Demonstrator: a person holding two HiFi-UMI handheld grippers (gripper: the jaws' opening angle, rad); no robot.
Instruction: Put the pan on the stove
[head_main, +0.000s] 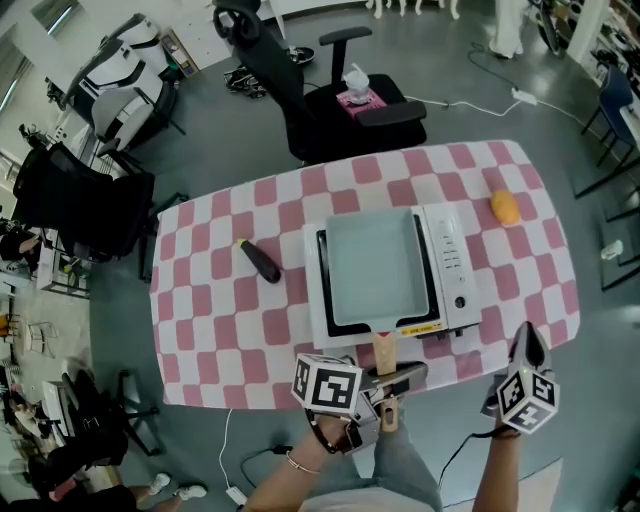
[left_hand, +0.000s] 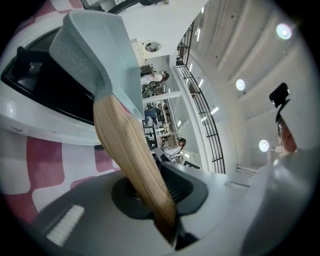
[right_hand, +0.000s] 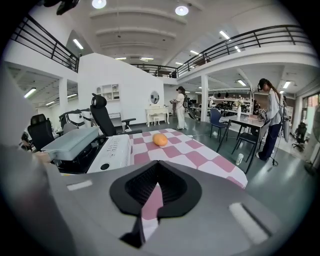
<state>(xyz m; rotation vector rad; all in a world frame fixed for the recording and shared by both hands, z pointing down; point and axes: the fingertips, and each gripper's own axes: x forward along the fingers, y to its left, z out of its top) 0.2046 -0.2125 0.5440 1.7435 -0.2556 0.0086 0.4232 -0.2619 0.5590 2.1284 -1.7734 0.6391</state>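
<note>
The pale blue-green square pan (head_main: 375, 265) lies over the black cooking plate of the white stove (head_main: 452, 262) at the middle of the table. Its wooden handle (head_main: 384, 352) points toward the table's front edge. My left gripper (head_main: 400, 378) is shut on that handle, crosswise to it. In the left gripper view the handle (left_hand: 131, 155) runs between the jaws up to the pan (left_hand: 95, 55). My right gripper (head_main: 527, 340) hovers at the front right edge of the table, shut with nothing in it (right_hand: 152, 192). From there the pan (right_hand: 70, 141) and stove (right_hand: 114, 150) show at left.
An orange (head_main: 505, 207) lies at the table's far right corner, right of the stove. A black tool with a yellow tip (head_main: 260, 262) lies left of the stove on the pink checked cloth (head_main: 215, 310). A black office chair (head_main: 330, 95) stands behind the table.
</note>
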